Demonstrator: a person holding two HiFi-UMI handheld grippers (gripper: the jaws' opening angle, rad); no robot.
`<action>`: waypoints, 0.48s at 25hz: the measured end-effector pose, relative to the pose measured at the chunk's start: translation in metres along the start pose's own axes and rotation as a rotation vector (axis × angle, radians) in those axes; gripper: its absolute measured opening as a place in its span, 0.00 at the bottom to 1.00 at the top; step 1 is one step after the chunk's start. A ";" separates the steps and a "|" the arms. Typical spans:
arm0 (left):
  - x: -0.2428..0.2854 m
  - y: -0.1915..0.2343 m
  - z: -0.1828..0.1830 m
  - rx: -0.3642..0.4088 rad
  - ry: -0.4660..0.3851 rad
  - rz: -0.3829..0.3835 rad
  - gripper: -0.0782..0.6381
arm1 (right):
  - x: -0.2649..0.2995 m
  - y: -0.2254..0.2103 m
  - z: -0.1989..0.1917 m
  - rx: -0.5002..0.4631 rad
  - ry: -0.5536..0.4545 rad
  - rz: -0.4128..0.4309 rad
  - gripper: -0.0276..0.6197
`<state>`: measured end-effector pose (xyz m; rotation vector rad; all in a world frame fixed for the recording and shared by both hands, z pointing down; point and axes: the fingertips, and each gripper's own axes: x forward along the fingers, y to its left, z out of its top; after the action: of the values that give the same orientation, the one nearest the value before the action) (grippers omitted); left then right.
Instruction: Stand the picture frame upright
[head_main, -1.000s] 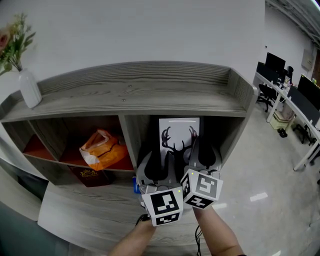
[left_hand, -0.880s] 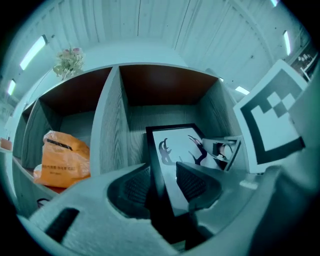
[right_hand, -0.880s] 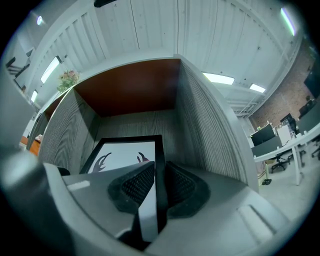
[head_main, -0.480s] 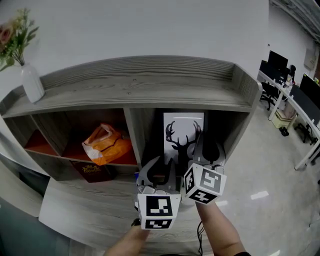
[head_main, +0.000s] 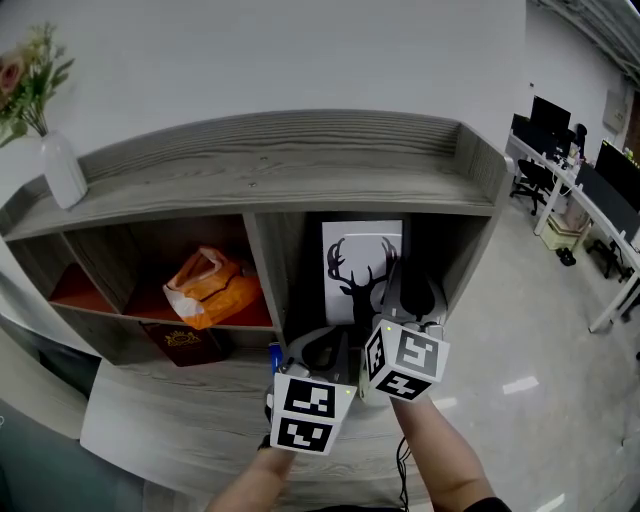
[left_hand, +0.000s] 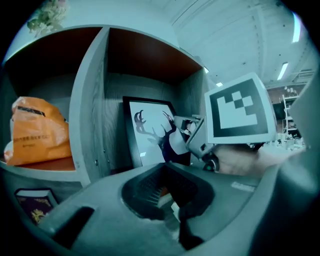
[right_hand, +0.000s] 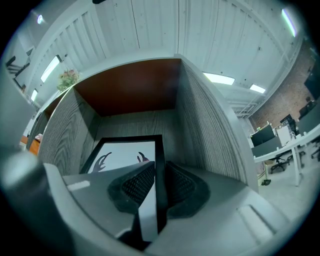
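White vase (head_main: 61, 172) on grey shelf unit (head_main: 300, 168), orange bag (head_main: 212, 292) in left compartment

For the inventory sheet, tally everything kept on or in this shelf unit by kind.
picture frame: 1
orange bag: 1
white vase of flowers: 1
dark book: 1
blue item, mostly hidden: 1
Total: 5
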<state>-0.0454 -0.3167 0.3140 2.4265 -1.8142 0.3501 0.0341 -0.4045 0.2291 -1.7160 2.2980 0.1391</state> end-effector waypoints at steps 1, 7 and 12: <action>0.002 0.000 -0.003 -0.006 0.014 -0.009 0.10 | 0.000 0.000 0.000 0.000 0.002 0.001 0.13; 0.008 -0.002 -0.008 -0.024 0.046 -0.048 0.10 | -0.001 0.001 -0.001 -0.012 0.013 0.010 0.13; 0.015 -0.005 -0.013 -0.023 0.091 -0.080 0.10 | -0.001 0.002 -0.001 -0.007 0.020 0.014 0.13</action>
<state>-0.0386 -0.3265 0.3308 2.4173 -1.6698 0.4232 0.0324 -0.4034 0.2302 -1.7130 2.3266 0.1327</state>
